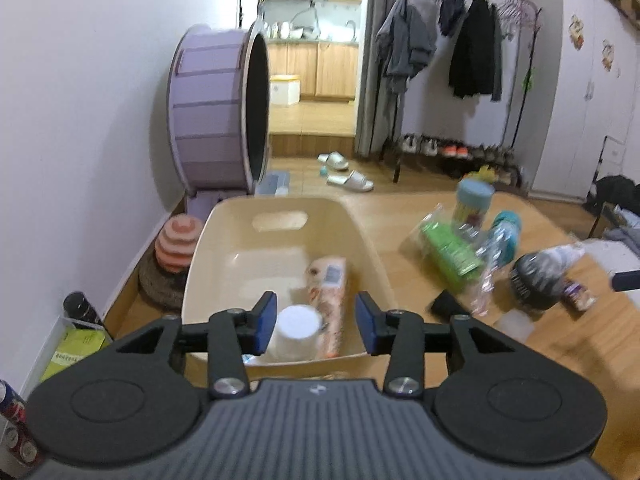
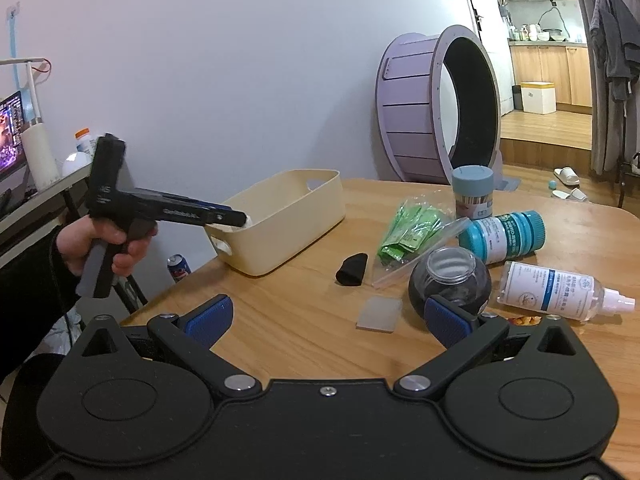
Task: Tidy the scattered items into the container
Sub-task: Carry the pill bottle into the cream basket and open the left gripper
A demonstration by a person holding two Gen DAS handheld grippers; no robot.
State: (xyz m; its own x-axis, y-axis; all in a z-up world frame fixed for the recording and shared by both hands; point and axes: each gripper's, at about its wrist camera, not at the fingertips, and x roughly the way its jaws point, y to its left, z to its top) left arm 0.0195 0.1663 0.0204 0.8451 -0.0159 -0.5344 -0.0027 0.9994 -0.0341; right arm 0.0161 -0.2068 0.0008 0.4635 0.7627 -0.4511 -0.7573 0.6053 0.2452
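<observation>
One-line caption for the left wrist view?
Open left gripper above a cream bin holding a white cup and pink packet.

In the left wrist view the left claw's (image 1: 316, 322) own body hides the near wall of the cream plastic bin (image 1: 240, 248) and the foot of the white cylindrical cup (image 1: 296, 332) between its pads; whether the pads touch the cup cannot be told. The items on the wooden bench (image 1: 400, 216) are smeared by blur: the green sachet bag (image 1: 448, 252) and the teal-capped white bottle (image 1: 502, 236) carry unreadable print. In the right wrist view, the bin's wall conceals its contents.
</observation>
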